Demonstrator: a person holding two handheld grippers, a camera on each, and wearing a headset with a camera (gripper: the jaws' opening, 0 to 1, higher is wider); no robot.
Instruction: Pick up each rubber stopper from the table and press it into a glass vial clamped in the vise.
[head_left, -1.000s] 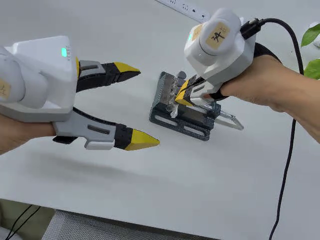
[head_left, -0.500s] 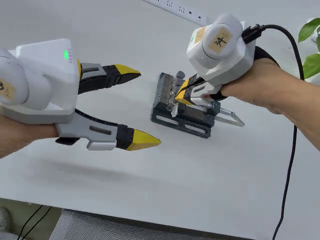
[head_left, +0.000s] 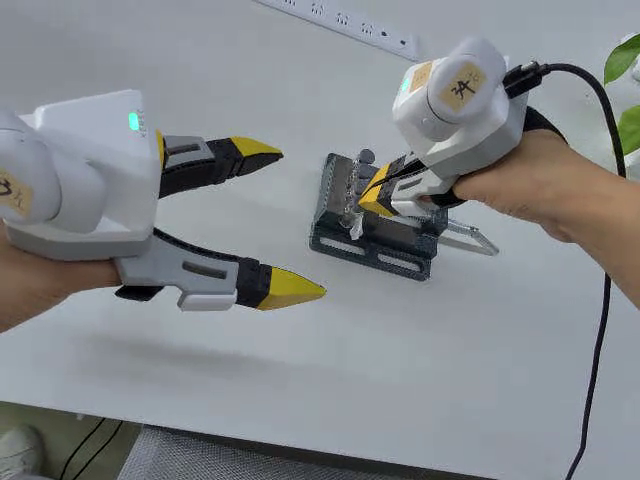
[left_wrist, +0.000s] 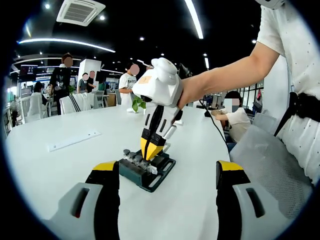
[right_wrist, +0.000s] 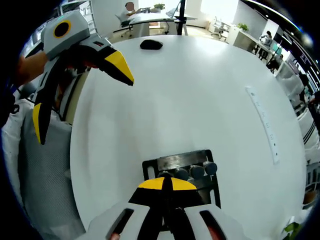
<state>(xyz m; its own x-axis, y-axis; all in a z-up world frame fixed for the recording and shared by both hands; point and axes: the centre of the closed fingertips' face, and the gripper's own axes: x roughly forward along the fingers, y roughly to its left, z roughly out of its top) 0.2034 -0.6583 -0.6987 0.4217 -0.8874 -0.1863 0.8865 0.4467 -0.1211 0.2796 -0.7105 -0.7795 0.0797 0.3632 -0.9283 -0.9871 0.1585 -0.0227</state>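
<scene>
right claw (head_left: 373, 203) unmoved, vials (right_wrist: 196, 172) just beneath

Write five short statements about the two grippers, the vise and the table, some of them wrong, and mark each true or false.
1. The left gripper has its jaws wide apart with nothing between them. True.
2. The right gripper is open over bare table. False: its jaws are together, with the tips down at the vise.
3. The vise stands on a white table. True.
4. The left gripper touches the vise. False: it hangs apart from the vise, off to one side.
5. A power strip lies on the table beyond the vise. True.
</scene>
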